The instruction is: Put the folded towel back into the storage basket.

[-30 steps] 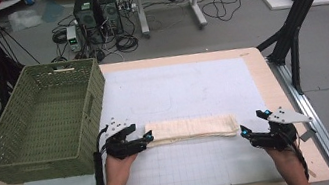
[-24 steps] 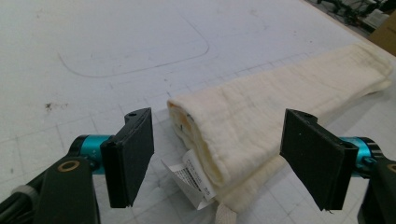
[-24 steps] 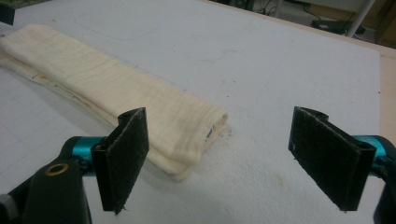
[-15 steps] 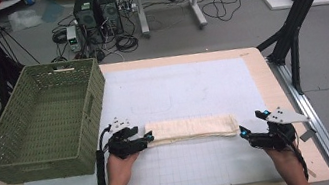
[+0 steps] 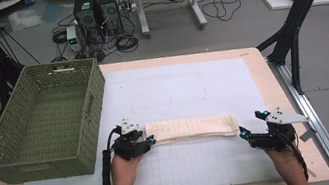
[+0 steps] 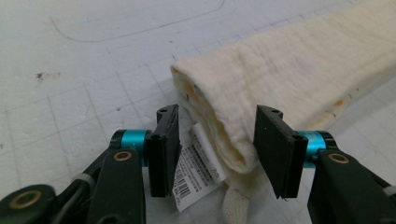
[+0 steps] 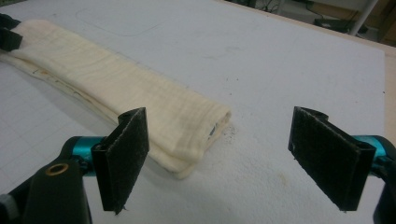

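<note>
A long folded cream cloth point(image 5: 191, 128) lies across the white grid mat point(image 5: 192, 88), near the front. My left gripper point(image 5: 149, 139) is at its left end. In the left gripper view the cloth's end point(image 6: 280, 70) and a barcode label point(image 6: 198, 168) sit between the jaws of that gripper point(image 6: 217, 116), which have just been closing. One pad touches the cloth and the other stands a little off it. My right gripper point(image 5: 244, 132) rests by the cloth's right end. In the right gripper view its jaws point(image 7: 219, 121) stand wide open with the cloth's corner point(image 7: 116, 84) partly between them, untouched.
A green woven basket point(image 5: 96, 91) stands at the table's left side, close to my left hand. The wooden table edge point(image 5: 272, 84) runs along the right. A black frame leg point(image 5: 295, 35) and computers and cables on the floor lie beyond the table.
The left gripper's jaws have narrowed around the cloth's left end. The right gripper and the cloth have kept their places.
</note>
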Available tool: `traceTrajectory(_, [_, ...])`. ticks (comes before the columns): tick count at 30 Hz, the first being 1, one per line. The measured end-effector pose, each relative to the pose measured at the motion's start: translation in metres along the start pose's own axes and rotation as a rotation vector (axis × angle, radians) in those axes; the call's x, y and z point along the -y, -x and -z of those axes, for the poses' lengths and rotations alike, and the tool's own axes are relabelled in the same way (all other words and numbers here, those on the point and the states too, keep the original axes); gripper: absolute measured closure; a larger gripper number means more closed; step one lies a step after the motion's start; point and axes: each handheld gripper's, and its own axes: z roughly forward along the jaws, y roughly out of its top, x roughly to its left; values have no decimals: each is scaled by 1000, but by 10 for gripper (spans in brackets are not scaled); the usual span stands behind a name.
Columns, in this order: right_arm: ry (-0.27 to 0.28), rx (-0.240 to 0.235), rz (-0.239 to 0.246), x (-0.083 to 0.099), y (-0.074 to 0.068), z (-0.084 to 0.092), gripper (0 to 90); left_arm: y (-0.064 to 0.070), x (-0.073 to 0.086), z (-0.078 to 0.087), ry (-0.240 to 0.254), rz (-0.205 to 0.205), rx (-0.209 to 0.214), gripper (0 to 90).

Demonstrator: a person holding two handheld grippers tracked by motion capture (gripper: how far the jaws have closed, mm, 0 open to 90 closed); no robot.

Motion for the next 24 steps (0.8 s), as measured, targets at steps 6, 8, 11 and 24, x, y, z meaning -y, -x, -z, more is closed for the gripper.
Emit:
traceTrajectory(6, [-7, -3, 11, 0, 0, -2, 200, 6, 1, 0, -2, -50, 2, 567])
traceTrajectory(8, [-9, -6, 14, 0, -1, -2, 200, 7, 1, 0, -2, -62, 17, 632])
traceTrajectory(11, [-8, -7, 16, -1, -1, -3, 200, 7, 2, 0, -3, -57, 40, 699])
traceTrajectory(24, [-5, 7, -3, 0, 2, -4, 199, 7, 2, 4, 33, -64, 86, 807])
